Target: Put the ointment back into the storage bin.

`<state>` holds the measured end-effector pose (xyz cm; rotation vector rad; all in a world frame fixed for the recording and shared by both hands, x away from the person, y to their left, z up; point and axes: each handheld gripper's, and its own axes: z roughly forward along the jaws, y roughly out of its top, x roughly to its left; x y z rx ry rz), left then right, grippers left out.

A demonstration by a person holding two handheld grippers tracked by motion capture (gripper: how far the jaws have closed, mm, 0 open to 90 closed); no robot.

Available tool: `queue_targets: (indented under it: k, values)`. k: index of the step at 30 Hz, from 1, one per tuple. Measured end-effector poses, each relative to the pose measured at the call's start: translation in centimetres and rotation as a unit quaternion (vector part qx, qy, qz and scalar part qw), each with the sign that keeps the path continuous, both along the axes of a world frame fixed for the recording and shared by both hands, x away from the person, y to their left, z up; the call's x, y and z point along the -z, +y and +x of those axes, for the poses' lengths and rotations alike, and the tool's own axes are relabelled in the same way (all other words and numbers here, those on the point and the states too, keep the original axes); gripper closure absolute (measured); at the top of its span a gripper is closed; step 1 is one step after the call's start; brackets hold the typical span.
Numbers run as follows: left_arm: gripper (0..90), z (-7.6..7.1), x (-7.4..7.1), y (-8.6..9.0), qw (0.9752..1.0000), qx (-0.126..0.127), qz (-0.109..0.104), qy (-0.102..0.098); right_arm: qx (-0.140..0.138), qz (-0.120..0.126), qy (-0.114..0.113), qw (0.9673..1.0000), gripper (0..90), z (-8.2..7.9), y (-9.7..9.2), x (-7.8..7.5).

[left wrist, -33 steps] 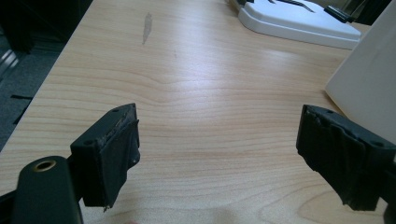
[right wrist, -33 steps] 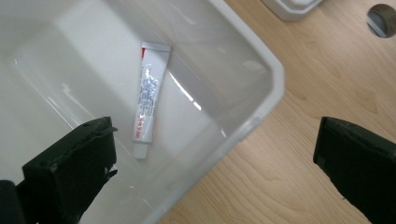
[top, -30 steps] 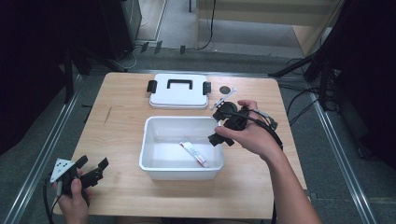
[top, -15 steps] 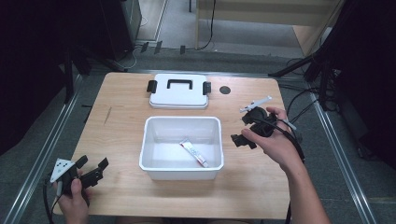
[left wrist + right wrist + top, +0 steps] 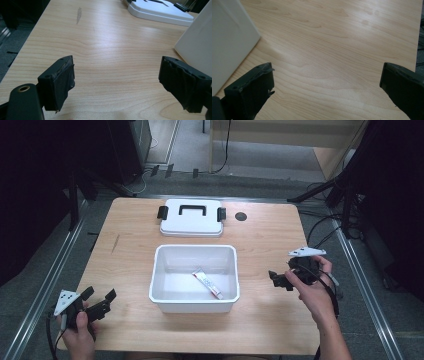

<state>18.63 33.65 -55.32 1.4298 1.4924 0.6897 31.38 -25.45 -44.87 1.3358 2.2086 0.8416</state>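
Note:
A white plastic bin (image 5: 165,292) sits in the middle of the wooden table; a small white tube with red print (image 5: 208,284) lies on its floor. The bin's white lid (image 5: 191,223) with a black handle and black clips rests flat behind it. My left gripper (image 5: 99,300) is held low at the table's near left corner, open, with nothing between its jaws (image 5: 116,82). My right gripper (image 5: 278,279) hovers to the right of the bin, open and empty (image 5: 327,87). The bin's wall (image 5: 229,42) shows at the left of the right gripper view.
A small black round spot (image 5: 241,216) sits in the tabletop near the far right of the lid. Metal rails run along both sides of the table. Cables and stand legs lie on the floor at the right.
My right gripper has moved from above the bin's far right corner out to the right and nearer, down beside the bin. The left gripper has stayed put.

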Motion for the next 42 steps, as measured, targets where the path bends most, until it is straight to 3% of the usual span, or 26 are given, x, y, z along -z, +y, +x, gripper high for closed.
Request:
queue_targets:
  k: [7,15,25,28,30,40,42]
  values:
    - [14.0,0.0,0.0,0.0,1.0000,0.001,0.002,0.000,0.031,0.020,-0.027,0.9989,0.0,-1.5,-2.5,2.6]
    - [14.1,0.0,0.0,0.0,1.0000,0.000,0.002,0.000,0.069,0.045,-0.060,0.9948,0.0,-3.8,-5.4,5.4]
    - [14.0,0.0,0.0,-0.1,1.0000,-0.001,0.002,0.000,0.101,0.066,-0.070,0.9902,0.0,-6.3,-8.0,8.2]
    - [14.0,0.0,0.0,-0.1,1.0000,-0.002,0.003,-0.001,0.135,0.059,-0.118,0.9820,6.6,-7.7,-9.0,8.4]
    - [14.1,0.0,0.0,-0.1,1.0000,-0.002,0.004,0.000,0.147,0.075,-0.132,0.9775,6.6,-8.4,-9.7,8.5]
    - [14.0,0.0,0.0,-0.1,1.0000,0.000,0.004,0.002,0.147,0.117,-0.135,0.9729,6.3,-10.7,-12.1,9.7]
    - [14.0,0.0,0.0,-0.1,1.0000,0.000,0.001,0.001,0.150,0.128,-0.137,0.9707,6.1,-11.2,-12.4,9.7]
